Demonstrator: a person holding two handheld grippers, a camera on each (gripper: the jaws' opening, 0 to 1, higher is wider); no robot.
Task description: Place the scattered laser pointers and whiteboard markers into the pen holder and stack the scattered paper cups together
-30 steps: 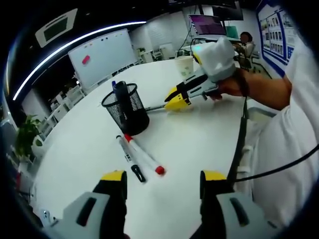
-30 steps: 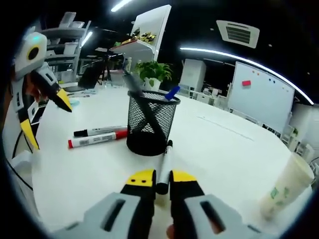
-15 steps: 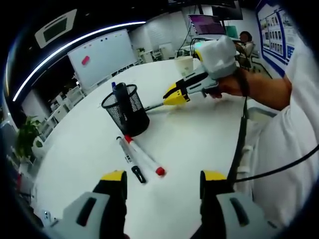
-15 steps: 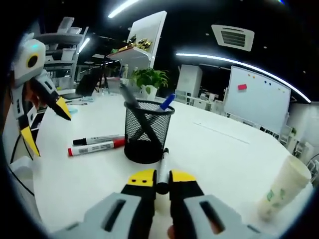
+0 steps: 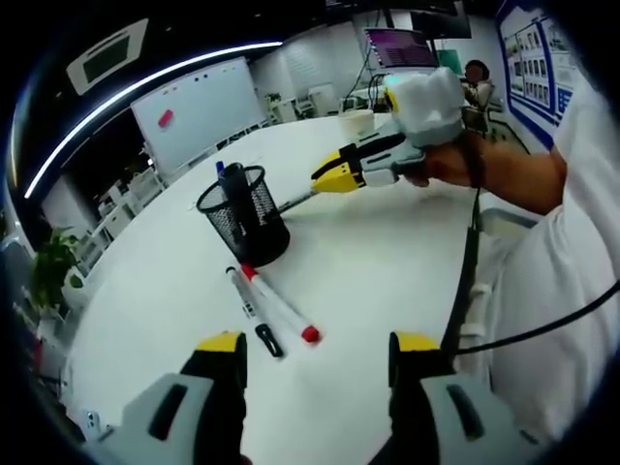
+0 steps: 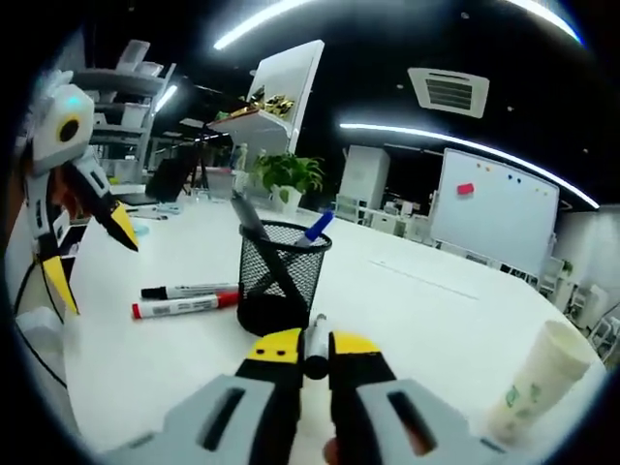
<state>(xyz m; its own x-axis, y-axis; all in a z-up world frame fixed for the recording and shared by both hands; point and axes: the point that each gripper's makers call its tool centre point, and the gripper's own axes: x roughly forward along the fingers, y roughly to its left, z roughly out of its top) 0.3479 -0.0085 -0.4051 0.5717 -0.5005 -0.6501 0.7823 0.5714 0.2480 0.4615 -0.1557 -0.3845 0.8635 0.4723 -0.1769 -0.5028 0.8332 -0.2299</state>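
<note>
Carrying the black marker (image 6: 315, 341) to the mesh pen holder (image 6: 279, 276) calls for lifting its tip above the rim, then tipping it upright before release (the holder already has pens leaning inside). The right gripper (image 6: 314, 351) is clamped on that marker, the holder just ahead of its jaws. The left gripper (image 5: 317, 351) hangs wide open and empty, with a red marker (image 5: 280, 302) and a black marker (image 5: 252, 312) lying on the table (image 5: 368, 262) just ahead of it. A paper cup stack (image 6: 535, 383) stands well off to the right gripper's right.

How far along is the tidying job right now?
Done: a few pens stand in the pen holder, and the paper cups look stacked. In hand: the right hand-held gripper grips a marker. Left: the red-capped marker and black-capped marker on the table.
</note>
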